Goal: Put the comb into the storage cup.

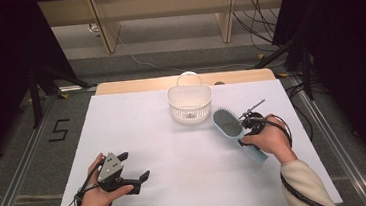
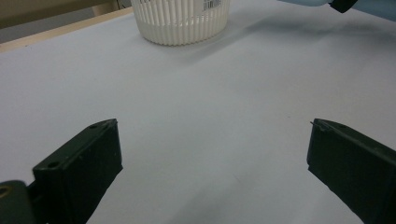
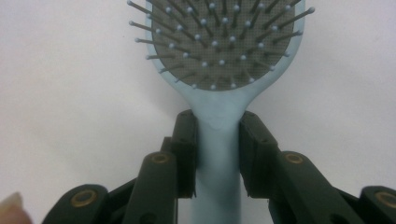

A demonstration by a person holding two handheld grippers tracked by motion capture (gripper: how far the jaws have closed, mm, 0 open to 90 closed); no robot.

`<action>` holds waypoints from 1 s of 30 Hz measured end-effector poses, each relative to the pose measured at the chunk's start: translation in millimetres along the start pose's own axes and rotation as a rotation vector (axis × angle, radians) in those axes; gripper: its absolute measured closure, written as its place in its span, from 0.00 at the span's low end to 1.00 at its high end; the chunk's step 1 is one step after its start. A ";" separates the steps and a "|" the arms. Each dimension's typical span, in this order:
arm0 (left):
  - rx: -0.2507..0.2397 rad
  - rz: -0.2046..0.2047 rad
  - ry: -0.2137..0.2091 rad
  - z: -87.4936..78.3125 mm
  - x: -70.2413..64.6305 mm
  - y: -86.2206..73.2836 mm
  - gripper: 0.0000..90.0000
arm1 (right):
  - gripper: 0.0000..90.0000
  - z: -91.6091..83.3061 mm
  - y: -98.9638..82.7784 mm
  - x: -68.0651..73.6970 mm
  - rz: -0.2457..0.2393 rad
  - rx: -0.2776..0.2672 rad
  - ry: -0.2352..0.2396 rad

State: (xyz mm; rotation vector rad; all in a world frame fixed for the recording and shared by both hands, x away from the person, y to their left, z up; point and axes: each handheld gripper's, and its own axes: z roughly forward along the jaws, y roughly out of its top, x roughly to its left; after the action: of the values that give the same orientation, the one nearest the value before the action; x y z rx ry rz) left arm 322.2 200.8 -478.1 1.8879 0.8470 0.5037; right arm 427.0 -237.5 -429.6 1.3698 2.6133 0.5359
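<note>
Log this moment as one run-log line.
right gripper: shut on brush handle | left gripper: open, nothing held, low over table | basket: upright beside brush head

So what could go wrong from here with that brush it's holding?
The right claw pinches the light blue hairbrush low on its neck, so the heavy bristled head might swing or slip on the way. The white basket looks small against the brush, so it may end up sticking out, or tip the basket if it catches the rim. The left claw sits open on the table, not steadying anything.
</note>
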 end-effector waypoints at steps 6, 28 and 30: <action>0.001 0.000 0.000 0.1 -0.1 0.1 0.03 | 0.79 -3.6 -1.5 -2.9 0.011 -0.031 -0.007; -0.001 -0.001 -0.001 0.0 -0.3 0.0 0.03 | 0.79 -9.5 -1.7 -7.6 0.055 -0.133 -0.037; -0.002 -0.001 0.000 -0.1 -0.1 0.0 0.03 | 0.79 -9.5 -1.7 -7.9 0.061 -0.142 -0.034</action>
State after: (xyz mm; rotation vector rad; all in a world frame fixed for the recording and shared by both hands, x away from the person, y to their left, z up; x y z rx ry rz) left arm 322.1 200.8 -478.2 1.8858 0.8473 0.5034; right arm 427.5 -247.2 -421.7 1.4051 2.4606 0.6856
